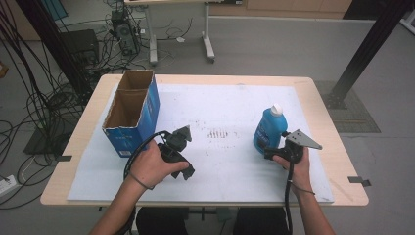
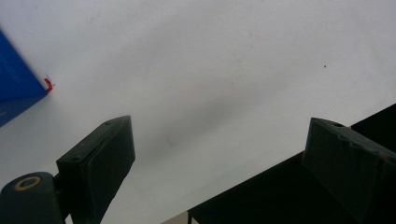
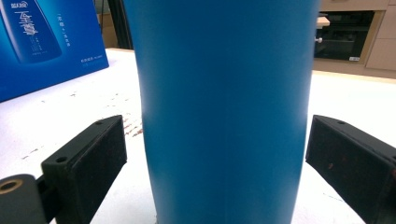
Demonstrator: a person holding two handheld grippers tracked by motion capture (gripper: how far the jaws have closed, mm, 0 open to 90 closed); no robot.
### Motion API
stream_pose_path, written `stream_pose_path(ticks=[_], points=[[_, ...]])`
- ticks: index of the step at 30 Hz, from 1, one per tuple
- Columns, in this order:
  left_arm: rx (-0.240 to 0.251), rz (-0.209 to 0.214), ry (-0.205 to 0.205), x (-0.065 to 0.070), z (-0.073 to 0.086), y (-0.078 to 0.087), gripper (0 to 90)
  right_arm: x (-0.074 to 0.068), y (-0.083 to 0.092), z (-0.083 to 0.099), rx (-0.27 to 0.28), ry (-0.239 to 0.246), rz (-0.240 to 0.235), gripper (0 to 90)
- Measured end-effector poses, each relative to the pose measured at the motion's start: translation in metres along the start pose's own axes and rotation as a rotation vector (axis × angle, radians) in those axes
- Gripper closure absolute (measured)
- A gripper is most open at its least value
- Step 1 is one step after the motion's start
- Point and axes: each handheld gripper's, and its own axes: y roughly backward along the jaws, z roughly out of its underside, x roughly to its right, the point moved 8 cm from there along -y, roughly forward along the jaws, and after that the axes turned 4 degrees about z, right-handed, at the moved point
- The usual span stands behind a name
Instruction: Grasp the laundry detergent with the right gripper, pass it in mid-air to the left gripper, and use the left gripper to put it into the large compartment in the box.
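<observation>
A blue bottle [image 1: 268,130] with a white cap stands upright on the right half of the white sheet [image 1: 220,107]. My right gripper [image 1: 270,150] is open just in front of it. In the right gripper view the bottle [image 3: 224,107] sits between the two jaws of my right gripper [image 3: 215,158], with a gap on each side. An open blue cardboard box [image 1: 131,111] stands at the left. My left gripper [image 1: 181,134] is open beside the box's near corner, with nothing between the jaws. In its own view my left gripper [image 2: 215,158] is low over bare sheet, and the box corner [image 2: 16,86] shows at the left.
Dark smudges [image 1: 218,133] mark the middle of the sheet. The wooden table edge [image 1: 337,147] runs close to the right of the bottle. Cables [image 1: 29,112] lie on the floor at the left, and a black frame post [image 1: 364,49] rises at the back right.
</observation>
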Motion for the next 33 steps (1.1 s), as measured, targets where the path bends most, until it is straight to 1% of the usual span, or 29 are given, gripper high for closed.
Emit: stream_pose_path(ticks=[7, 16, 23, 33], points=[[0.002, 0.002, 0.001, 0.0007, -0.0002, -0.0004, 9.2, -0.0006, -0.0001, -0.0005, 0.002, 0.006, -0.003, 8.3], [-0.001, 0.000, -0.001, 0.0008, 0.0003, -0.0007, 9.3, -0.0018, -0.0011, -0.0011, 0.006, 0.011, -0.006, 15.6], [0.002, 0.001, -0.003, 0.0011, -0.0003, 0.0004, 9.3, -0.0025, -0.0017, -0.0023, 0.016, 0.007, 0.001, 20.8], [0.002, 0.002, -0.003, 0.0007, 0.0003, -0.0001, 9.3, -0.0025, -0.0026, -0.0033, 0.021, 0.017, 0.013, 26.2]])
